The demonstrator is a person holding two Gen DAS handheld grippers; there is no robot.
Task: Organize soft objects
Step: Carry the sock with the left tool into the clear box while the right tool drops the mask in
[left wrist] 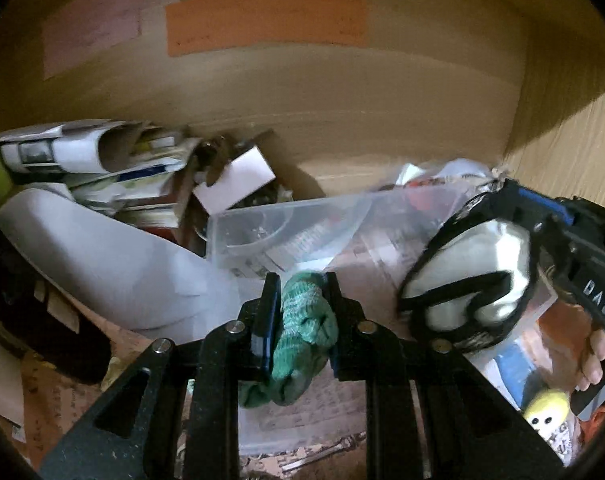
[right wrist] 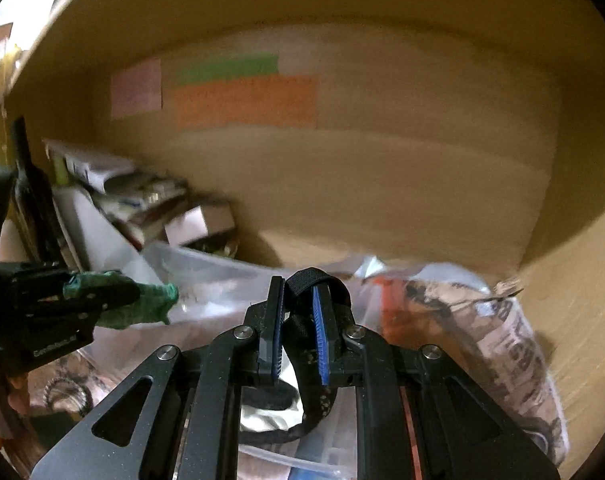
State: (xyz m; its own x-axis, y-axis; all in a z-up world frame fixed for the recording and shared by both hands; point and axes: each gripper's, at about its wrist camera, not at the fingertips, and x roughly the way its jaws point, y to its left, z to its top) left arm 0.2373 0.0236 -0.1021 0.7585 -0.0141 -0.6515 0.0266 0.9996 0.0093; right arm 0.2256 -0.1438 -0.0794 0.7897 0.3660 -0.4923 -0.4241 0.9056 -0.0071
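Observation:
My left gripper (left wrist: 300,292) is shut on a green knitted cloth (left wrist: 302,344), which bunches between and below the jaws; it also shows in the right wrist view (right wrist: 142,300) at the left. My right gripper (right wrist: 298,300) is shut on the black strap (right wrist: 314,280) of a white soft item with black straps (left wrist: 466,280), which hangs below the jaws. In the left wrist view my right gripper (left wrist: 514,204) sits at the right, above that item. Both are held over a clear plastic box (left wrist: 286,224).
I am inside a wooden cabinet with pink, green and orange paper labels (left wrist: 262,20) on the back wall. Rolled papers and booklets (left wrist: 82,160) pile at the left. A plastic bag of printed paper (right wrist: 502,340) lies right. A yellow toy (left wrist: 546,408) sits low right.

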